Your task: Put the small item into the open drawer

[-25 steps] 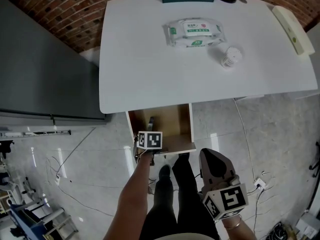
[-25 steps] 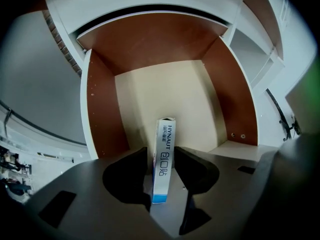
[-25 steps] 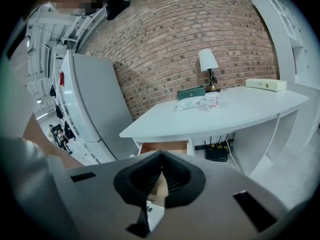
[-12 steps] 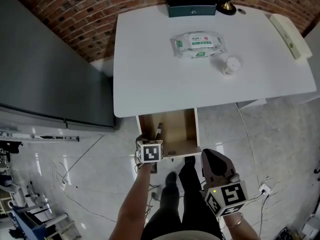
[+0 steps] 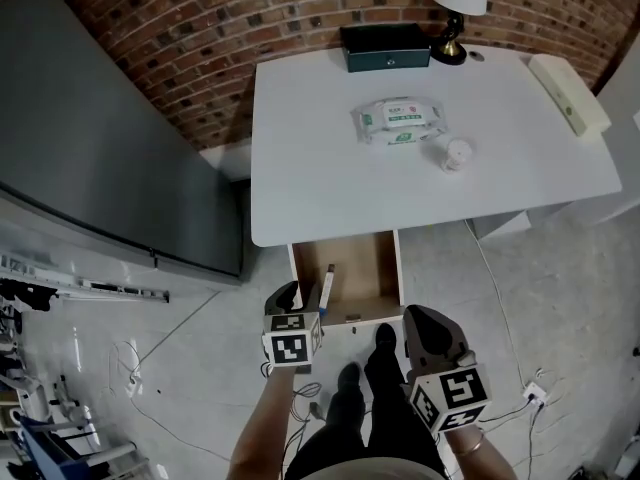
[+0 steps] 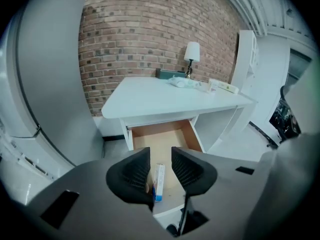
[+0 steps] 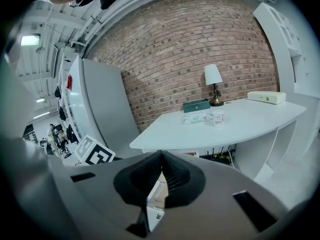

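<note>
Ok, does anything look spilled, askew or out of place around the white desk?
Nothing stands out. The slim white box with a blue end lies flat in the open wooden drawer. On the white desk, the white-and-green wipes pack lies flat and the small white bottle stands upright.

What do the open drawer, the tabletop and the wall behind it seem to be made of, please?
Drawer: likely wood or wood-look board, matt tan inside. Tabletop: smooth white, probably laminate; faint sheen. Wall: red-brown brick, mortar lines visible.

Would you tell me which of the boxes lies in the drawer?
The small white box, in the drawer; the dark box and the long pale box sit on the table.
</note>
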A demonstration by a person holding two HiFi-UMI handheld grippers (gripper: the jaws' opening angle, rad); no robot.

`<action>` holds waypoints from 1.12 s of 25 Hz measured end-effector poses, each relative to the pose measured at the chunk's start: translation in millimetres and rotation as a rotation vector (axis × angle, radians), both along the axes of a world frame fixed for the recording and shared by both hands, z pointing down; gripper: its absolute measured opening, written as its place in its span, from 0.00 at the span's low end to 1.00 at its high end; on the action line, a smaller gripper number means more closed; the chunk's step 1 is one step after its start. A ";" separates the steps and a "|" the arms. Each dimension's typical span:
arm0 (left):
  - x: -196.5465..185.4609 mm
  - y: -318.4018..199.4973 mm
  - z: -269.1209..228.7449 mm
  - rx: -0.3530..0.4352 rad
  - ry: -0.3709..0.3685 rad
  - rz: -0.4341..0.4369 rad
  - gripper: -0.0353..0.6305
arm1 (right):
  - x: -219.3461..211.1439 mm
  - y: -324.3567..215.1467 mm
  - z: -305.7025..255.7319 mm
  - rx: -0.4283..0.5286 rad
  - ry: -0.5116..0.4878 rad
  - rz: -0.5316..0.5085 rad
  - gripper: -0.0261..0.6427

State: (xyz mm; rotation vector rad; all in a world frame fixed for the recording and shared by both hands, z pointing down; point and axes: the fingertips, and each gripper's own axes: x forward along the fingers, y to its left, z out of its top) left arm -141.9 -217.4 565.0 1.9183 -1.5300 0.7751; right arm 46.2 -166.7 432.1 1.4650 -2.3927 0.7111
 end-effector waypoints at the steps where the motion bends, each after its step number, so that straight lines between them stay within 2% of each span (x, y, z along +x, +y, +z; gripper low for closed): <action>1: -1.8 2.5 -12.1 0.024 0.008 -0.005 0.27 | -0.7 1.9 -3.7 0.007 0.001 0.002 0.05; 5: -5.4 13.2 -59.3 0.118 0.043 -0.018 0.24 | -0.8 10.0 -17.8 0.029 0.004 0.018 0.05; 11: -11.1 39.1 -112.5 0.209 0.075 -0.014 0.20 | -3.7 24.0 -41.3 0.066 -0.001 0.041 0.05; 17: -28.2 67.4 -150.2 0.274 0.096 -0.045 0.13 | -13.8 43.9 -61.1 0.096 -0.003 0.036 0.05; 28: -42.2 110.4 -206.0 0.399 0.116 -0.008 0.09 | -29.8 77.0 -90.5 0.162 0.022 0.035 0.05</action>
